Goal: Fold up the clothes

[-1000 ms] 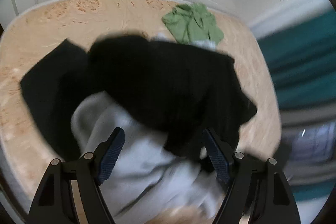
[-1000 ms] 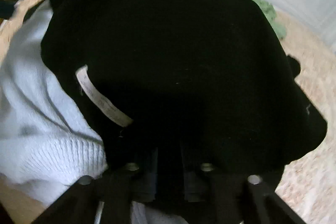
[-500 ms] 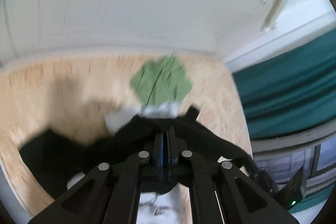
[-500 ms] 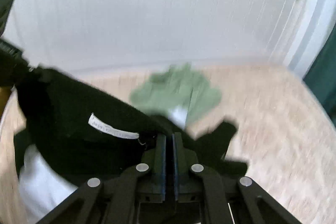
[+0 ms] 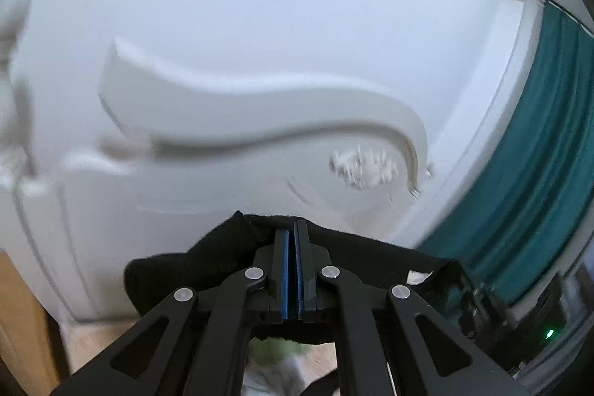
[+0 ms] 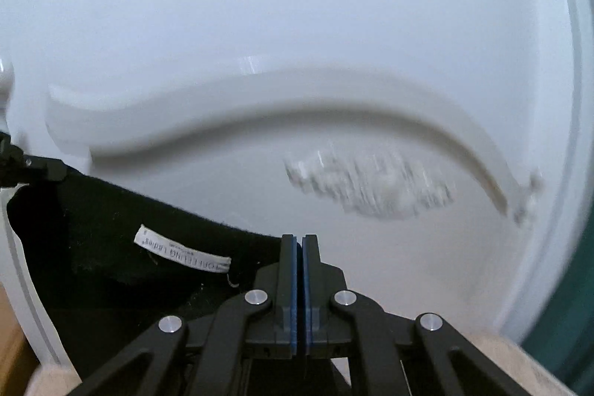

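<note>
No container appears in either view. The left gripper [image 5: 292, 236] has its blue-padded jaws pressed together on the edge of a black knit garment [image 5: 208, 262], which bunches around the fingertips and stretches away to the right, lifted off the surface. The right gripper [image 6: 299, 242] is likewise clamped on the same black knit garment [image 6: 111, 229]; the cloth runs taut from its jaws toward the far left, with a white sewn-in label [image 6: 182, 254] showing just left of the fingers. Behind both, a white panelled wall with a curved raised moulding [image 5: 260, 99] fills the background, motion-blurred. A teal curtain [image 5: 538, 154] hangs at the right. Below the left gripper, between its arms, a blurred patch of green cloth [image 5: 276, 349] and pale cloth lies on a beige surface [image 6: 493, 359].
</note>
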`<state>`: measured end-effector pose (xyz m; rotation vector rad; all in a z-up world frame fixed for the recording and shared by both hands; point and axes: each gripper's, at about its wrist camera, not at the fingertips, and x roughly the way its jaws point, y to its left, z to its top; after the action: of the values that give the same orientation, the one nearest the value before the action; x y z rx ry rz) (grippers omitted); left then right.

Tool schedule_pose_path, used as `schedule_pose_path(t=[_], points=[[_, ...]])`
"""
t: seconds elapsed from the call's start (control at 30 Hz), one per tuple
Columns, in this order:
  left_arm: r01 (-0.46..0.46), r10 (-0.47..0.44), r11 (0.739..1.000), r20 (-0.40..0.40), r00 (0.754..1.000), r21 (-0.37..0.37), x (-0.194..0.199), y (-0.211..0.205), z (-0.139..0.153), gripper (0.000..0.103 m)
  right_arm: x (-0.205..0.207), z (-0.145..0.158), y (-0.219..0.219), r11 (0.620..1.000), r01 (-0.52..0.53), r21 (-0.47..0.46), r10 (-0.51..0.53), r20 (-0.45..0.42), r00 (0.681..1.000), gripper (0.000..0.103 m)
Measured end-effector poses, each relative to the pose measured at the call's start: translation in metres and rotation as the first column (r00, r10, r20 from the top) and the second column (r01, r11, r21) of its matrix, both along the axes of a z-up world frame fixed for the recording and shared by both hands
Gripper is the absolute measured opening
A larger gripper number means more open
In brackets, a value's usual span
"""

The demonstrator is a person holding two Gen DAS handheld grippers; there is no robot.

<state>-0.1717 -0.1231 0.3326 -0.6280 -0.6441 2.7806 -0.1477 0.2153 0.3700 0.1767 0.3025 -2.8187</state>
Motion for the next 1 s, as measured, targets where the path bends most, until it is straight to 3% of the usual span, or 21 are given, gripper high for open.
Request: schedule_pose_path(t=[0.1,0.13,0.2,0.33,0.4,0.47,0.5,0.6,0.67,0.8,0.93,1.0], points=[[-0.051,0.051,0.998,0.014,0.999,-0.037,0.003,-0.02,0.005,0.002,-0.004,0.018,-0.019,1.0,0.023,0.001,-0.023,-0.084,0.996,0.0],[-0.066,0.067,0.997,0.032,0.997,-0.042,0.001,-0.026,0.0,0.002,-0.007,0.01,-0.023,1.0,0.02,0.005,-0.02,-0.063,0.998,0.0],[-0.068,0.068,0.998,0.108,0.992,-0.008,-0.008,-0.042,-0.024,0.002,-0.018,-0.025,-0.028,1.0,-0.006,0.018,0.005,0.046,0.999,0.0],[-0.048,0.065,0.997,0.307,0.95,-0.063,-0.031,-0.038,-0.123,0.002,-0.039,-0.093,-0.036,0.997,-0.062,0.036,0.051,0.261,0.964,0.0],[-0.039,0.067,0.996,0.411,0.909,-0.077,-0.038,-0.035,-0.177,0.003,-0.049,-0.127,-0.041,0.995,-0.091,0.04,0.07,0.365,0.928,0.0],[-0.017,0.049,0.997,0.503,0.863,-0.069,-0.037,-0.032,-0.223,0.018,-0.057,-0.166,-0.04,0.992,-0.119,0.033,0.09,0.469,0.879,0.0],[0.004,0.03,0.998,0.543,0.839,-0.061,-0.032,-0.03,-0.241,0.033,-0.052,-0.191,-0.032,0.992,-0.124,0.031,0.09,0.519,0.85,0.001],[0.062,-0.029,0.998,0.654,0.756,-0.028,-0.017,-0.022,-0.297,0.048,-0.02,-0.267,-0.004,0.991,-0.126,0.048,0.065,0.65,0.757,0.018],[0.098,-0.066,0.995,0.721,0.69,-0.003,-0.007,-0.016,-0.334,0.055,0.017,-0.314,0.022,0.989,-0.124,0.075,0.033,0.719,0.694,0.039],[0.311,-0.158,0.945,0.703,0.693,-0.095,0.041,0.033,-0.349,0.072,0.087,-0.392,0.076,0.989,-0.105,0.1,-0.026,0.834,0.551,0.045],[0.49,-0.21,0.843,0.704,0.678,-0.22,0.087,0.088,-0.367,0.075,0.145,-0.419,0.121,0.995,-0.027,0.098,-0.073,0.871,0.486,0.057],[0.526,-0.185,0.809,0.734,0.653,-0.264,0.115,0.101,-0.386,0.075,0.174,-0.431,0.142,0.995,0.013,0.1,-0.094,0.885,0.456,0.066]])
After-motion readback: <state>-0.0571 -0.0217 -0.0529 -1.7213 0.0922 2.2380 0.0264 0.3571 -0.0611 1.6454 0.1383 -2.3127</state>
